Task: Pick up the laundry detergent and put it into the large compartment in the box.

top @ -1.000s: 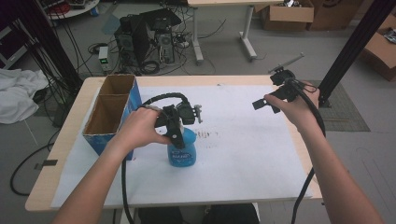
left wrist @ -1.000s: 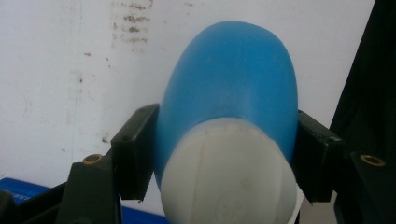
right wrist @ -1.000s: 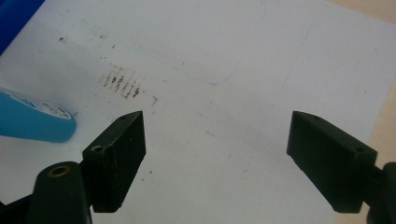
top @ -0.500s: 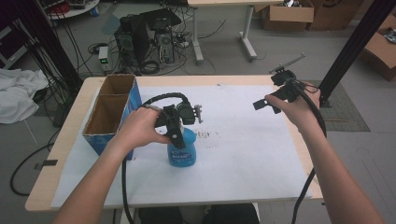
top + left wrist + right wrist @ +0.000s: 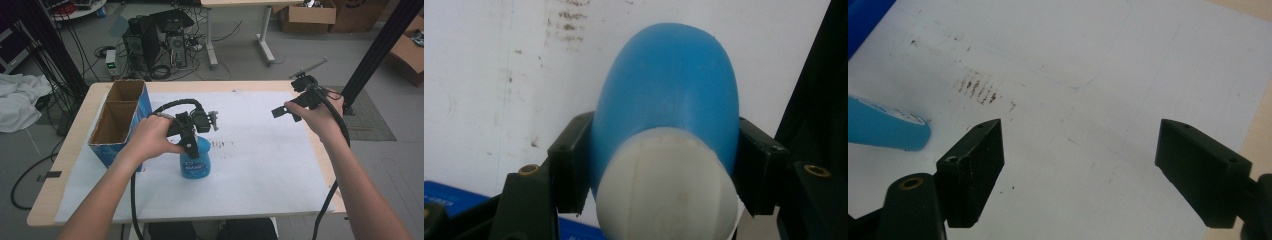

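Since your left claw (image 5: 192, 146) comes down from above, its jaws clamp the blue bottle (image 5: 195, 161) just under the white cap (image 5: 666, 187), w/ both pads pressed on the shoulders, as the left gripper view shows. They've just been closing, and the bottle sits squeezed between them. That high grip near the neck looks chosen so you can lift it upright w/o tipping. The bottle stands on the white paper sheet (image 5: 260, 160) covering the desk (image 5: 70, 165), near the desk's middle, a little to its left side, just beside the cardboard box (image 5: 120, 125) but probably not touching it; the high view is too coarse there to be sure.

Your right claw (image 5: 292, 107) hangs over the far right part of the sheet, well apart from the bottle, jaws spread wide w/ nothing between them; in its own view you look past the pads at bare paper w/ brown smudges (image 5: 977, 88) and an edge of the bottle at left. It seems parked out of the way, ready to help.

Re containers: the box is open-topped, split into two compartments, both apparently empty, as far as the high view shows. The bottle is capped; contents can't be told
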